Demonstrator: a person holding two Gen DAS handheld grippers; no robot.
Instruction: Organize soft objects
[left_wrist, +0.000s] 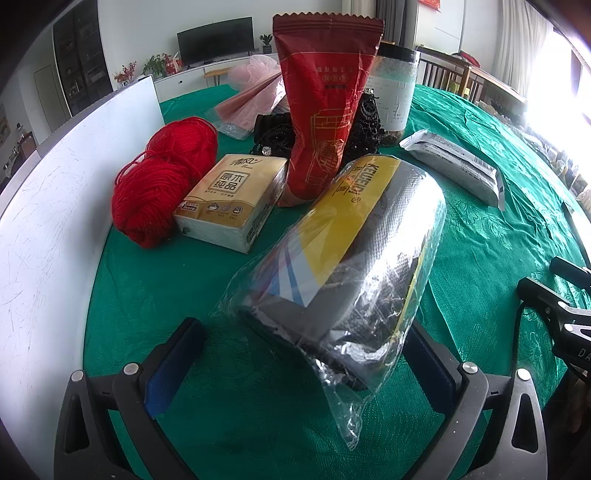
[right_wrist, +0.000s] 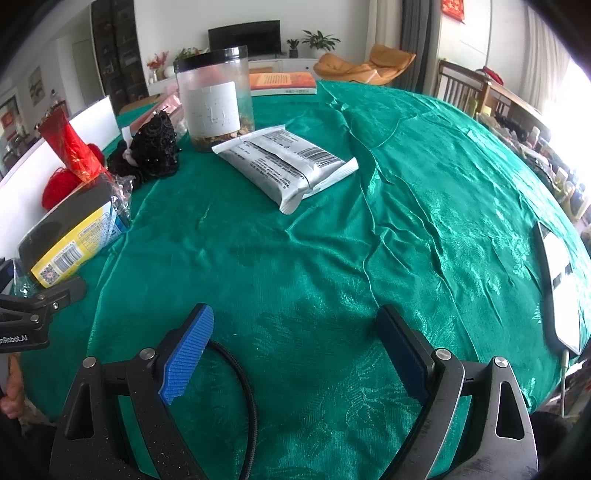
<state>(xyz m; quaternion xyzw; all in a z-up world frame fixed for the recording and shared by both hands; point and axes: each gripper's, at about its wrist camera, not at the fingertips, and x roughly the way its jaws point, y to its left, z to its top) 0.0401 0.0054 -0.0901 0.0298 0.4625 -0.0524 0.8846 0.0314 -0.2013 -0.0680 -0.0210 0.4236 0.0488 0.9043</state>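
A plastic-wrapped grey roll with a yellow label (left_wrist: 354, 251) lies on the green tablecloth (left_wrist: 166, 302). Its near end sits between the fingers of my left gripper (left_wrist: 303, 328), which stands open; the left pad (left_wrist: 177, 362) is clear of the wrap. Behind the roll are a red yarn ball (left_wrist: 162, 184), a tissue pack (left_wrist: 232, 199), an upright red snack bag (left_wrist: 321, 110) and a black lace piece (left_wrist: 277, 133). My right gripper (right_wrist: 295, 312) hovers open over bare cloth, holding nothing. A grey-white packet (right_wrist: 288, 162) lies ahead of it.
A white board (left_wrist: 55, 221) walls the table's left side. A clear jar (right_wrist: 218, 96) stands at the back, a book (right_wrist: 282, 83) behind it, and pink mesh (left_wrist: 255, 96) lies further left. A phone (right_wrist: 557, 280) rests near the right edge. A black cable (right_wrist: 243, 387) runs under the right gripper.
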